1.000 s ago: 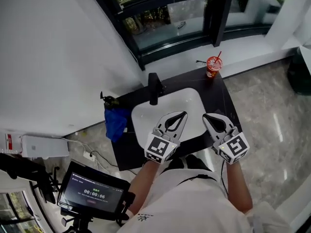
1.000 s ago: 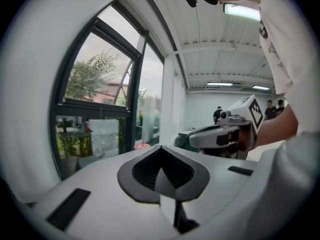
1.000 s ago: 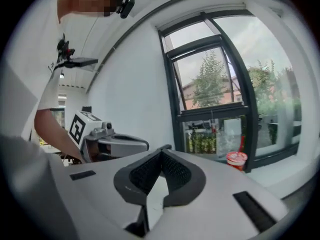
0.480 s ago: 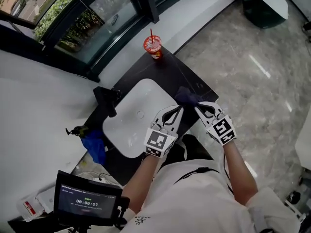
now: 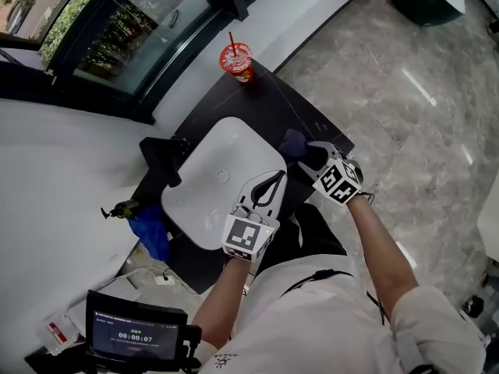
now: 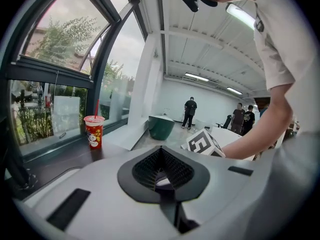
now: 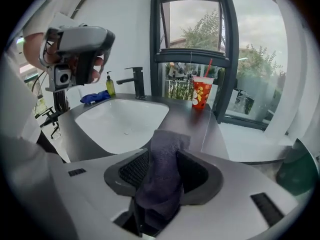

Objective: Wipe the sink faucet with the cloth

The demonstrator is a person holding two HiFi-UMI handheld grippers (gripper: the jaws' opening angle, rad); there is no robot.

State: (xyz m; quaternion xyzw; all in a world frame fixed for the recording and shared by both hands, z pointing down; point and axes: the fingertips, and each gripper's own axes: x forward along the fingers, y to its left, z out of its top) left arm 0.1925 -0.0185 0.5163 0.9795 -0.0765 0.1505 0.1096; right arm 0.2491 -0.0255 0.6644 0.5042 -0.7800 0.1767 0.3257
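- Right gripper view: the cloth [image 7: 162, 174], dark grey terry, stands bunched between the right gripper's [image 5: 306, 153] jaws, which have just been opening and stand apart around it.
- It lies at the counter's [image 5: 265, 104] near edge, just beside the sink [image 5: 195, 201], with the basin between it and the faucet [image 5: 160, 158].
- Bare counter runs to the cup [image 5: 235, 59].
- The left gripper [image 5: 277, 178], jaws closed on nothing, hangs over the sink's near rim.

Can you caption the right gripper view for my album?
Right gripper, jaws just opened, around a grey cloth, facing sink and faucet.
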